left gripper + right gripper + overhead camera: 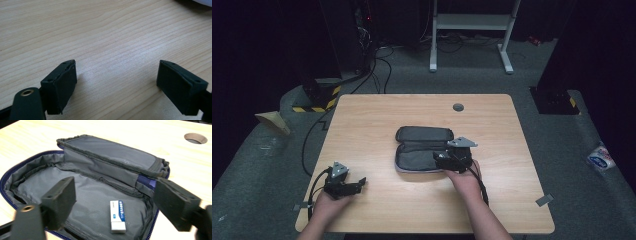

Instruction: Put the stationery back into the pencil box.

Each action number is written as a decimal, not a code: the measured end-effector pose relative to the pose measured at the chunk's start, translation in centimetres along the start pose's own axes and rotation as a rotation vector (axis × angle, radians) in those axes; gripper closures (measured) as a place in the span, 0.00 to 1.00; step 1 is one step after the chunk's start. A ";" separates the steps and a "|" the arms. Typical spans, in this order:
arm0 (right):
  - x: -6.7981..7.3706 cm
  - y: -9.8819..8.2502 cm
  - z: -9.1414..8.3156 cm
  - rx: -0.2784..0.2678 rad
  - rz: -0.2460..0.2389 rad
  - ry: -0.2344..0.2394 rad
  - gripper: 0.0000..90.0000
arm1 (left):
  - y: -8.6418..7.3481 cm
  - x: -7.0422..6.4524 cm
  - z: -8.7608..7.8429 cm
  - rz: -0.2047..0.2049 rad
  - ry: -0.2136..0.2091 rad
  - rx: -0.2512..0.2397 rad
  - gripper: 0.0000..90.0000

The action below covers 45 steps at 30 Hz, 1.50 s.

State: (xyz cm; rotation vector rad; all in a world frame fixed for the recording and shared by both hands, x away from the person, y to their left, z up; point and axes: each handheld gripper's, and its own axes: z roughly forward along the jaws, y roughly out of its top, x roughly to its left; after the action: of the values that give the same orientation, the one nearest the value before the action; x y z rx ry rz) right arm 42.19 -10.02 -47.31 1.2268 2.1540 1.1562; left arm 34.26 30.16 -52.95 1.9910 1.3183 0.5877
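Between the spread, empty jaws of the right gripper [113,202], low in the frame's centre, an eraser [117,218] is lying inside the open pencil case [82,195]. At lower left, the left gripper [357,184] is idling open over the table [377,115]. Withdrawing carelessly risks a jaw snagging the lining and dragging the case.

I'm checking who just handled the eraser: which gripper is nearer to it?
Right. The right gripper hangs open just over the open pencil case, where the eraser lies. The left gripper sits open over bare table, well off to the case's left.
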 end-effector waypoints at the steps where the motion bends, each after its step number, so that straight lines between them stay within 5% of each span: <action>1: -0.1 0.0 -0.1 -0.001 0.011 -0.001 0.15 | 0.0 0.0 0.0 -0.001 0.000 0.000 0.19; 16: -0.9 -0.1 -2.2 -0.024 0.011 0.007 0.10 | 0.0 0.0 0.0 -0.001 0.000 -0.001 0.19; 26: -2.7 -1.6 -3.9 -0.051 0.031 -0.005 0.10 | 0.0 0.0 0.0 -0.005 0.001 -0.003 0.19; 39: -8.6 -8.4 -7.4 0.042 0.101 -0.173 0.10 | 0.0 0.0 0.0 -0.006 0.001 -0.001 0.19; 45: -9.4 -11.1 -7.9 0.143 0.087 -0.220 0.11 | 0.0 0.0 0.0 -0.005 0.001 -0.001 0.19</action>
State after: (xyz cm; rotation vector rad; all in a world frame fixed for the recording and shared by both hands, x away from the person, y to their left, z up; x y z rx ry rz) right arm 36.21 -24.61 -52.31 1.4496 2.0639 0.8660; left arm 34.21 30.13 -52.95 1.9863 1.3231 0.5863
